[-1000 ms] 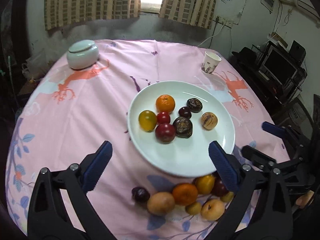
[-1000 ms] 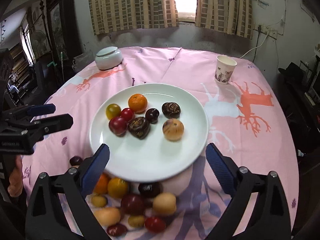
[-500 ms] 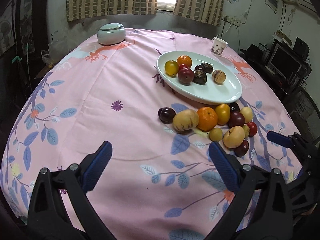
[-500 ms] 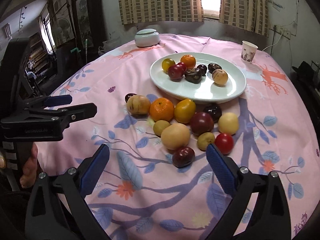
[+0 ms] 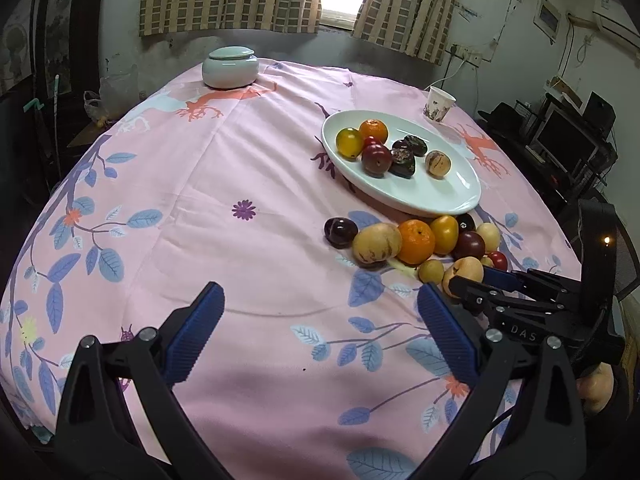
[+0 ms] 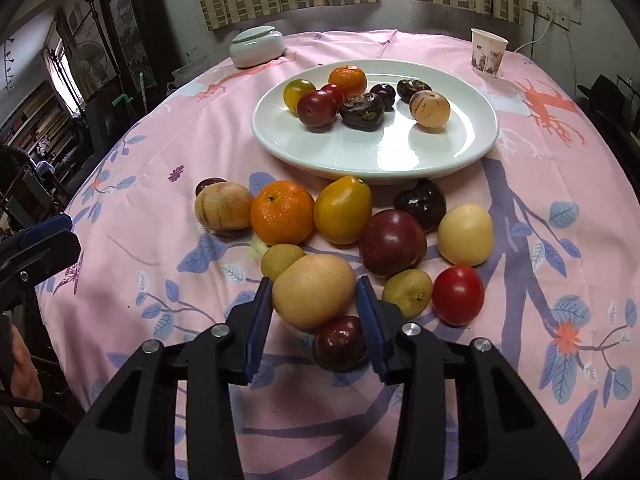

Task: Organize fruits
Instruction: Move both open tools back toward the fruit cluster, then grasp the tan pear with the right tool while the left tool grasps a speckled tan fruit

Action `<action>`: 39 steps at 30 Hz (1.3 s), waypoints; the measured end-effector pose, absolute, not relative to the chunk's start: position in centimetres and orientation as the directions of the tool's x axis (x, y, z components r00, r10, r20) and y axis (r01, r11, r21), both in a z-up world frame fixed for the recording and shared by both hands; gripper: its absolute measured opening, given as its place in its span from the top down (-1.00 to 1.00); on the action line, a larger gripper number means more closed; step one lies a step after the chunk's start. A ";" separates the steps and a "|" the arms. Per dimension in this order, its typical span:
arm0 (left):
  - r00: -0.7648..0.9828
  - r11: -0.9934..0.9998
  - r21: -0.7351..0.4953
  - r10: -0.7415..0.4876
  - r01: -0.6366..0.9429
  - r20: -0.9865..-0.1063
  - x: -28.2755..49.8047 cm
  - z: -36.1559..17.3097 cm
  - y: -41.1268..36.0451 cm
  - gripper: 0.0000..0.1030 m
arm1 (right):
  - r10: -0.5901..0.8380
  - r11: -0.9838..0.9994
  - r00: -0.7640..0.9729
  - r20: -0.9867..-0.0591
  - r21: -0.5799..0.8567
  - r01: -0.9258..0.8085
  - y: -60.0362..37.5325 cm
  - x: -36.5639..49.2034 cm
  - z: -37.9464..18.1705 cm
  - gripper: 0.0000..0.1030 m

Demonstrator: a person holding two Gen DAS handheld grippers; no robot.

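Fruit still loose on the pink tablecloth (image 6: pixel 168 208) sits in a tight cluster at mid-frame of the right wrist view, just below the white plate (image 6: pixel 304 148). At the far left edge of that view the left gripper (image 5: pixel 316 322) shows only as a dark arm with a blue tip; in its own view its fingers stand wide apart over bare cloth, holding nothing. At lower centre the right gripper (image 6: pixel 314 298) has just been closing, and its blue pads now bracket the tan pear-shaped fruit (image 6: pixel 314 294), seemingly pressing both its sides. To do this well, I judge the squeeze should stay gentle, since the skin looks soft, and the lift should go straight up: a small yellow-green fruit (image 6: pixel 282 260) touches the tan one on its left, and a dark red plum (image 6: pixel 340 344) lies just under the jaws, so either could roll. The plate holds seven fruits, left to right: a yellow-green tomato (image 6: pixel 298 94), a dark red plum, a small red one, an orange (image 6: pixel 347 80), two dark wrinkled fruits with a small dark one between, and a pale speckled fruit (image 6: pixel 430 109); its lower right part is bare, a fair landing spot. At upper left stands a lidded pale jar (image 6: pixel 256 48), contents hidden; at upper right a paper cup (image 6: pixel 488 53), contents not visible.
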State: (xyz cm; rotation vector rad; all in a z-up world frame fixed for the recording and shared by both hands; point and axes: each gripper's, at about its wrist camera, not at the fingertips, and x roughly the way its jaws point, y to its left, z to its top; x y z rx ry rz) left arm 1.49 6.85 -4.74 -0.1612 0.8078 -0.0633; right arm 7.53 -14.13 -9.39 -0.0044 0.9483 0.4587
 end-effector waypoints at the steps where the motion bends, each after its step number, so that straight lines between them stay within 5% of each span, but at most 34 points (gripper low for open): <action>1: 0.686 0.986 -0.165 -0.119 -0.003 -0.718 1.7 -4.8 6.7 -0.92 | 0.387 0.903 0.493 -0.779 0.213 -0.373 -14.5 7.4 -9.2 0.17; 13: 0.612 0.996 -0.078 -0.086 0.040 -0.786 7.6 -8.1 2.6 -0.89 | 0.425 0.902 0.508 -0.749 0.309 -0.301 -19.7 3.8 -6.9 0.17; 16: 0.583 0.996 -0.084 -0.090 0.036 -0.808 8.7 -8.6 2.5 -0.53 | 0.429 0.903 0.509 -0.746 0.331 -0.275 -20.9 3.6 -7.1 0.17; 27: 0.593 0.990 -0.140 -0.134 0.036 -0.794 9.9 -5.7 4.7 -0.52 | 0.482 0.876 0.486 -0.729 0.385 -0.291 -21.3 3.6 -7.4 0.17; 39: 0.543 0.992 -0.120 -0.127 0.048 -0.830 11.9 -9.4 1.1 -0.44 | 0.497 0.868 0.482 -0.722 0.403 -0.291 -21.6 3.7 -7.5 0.17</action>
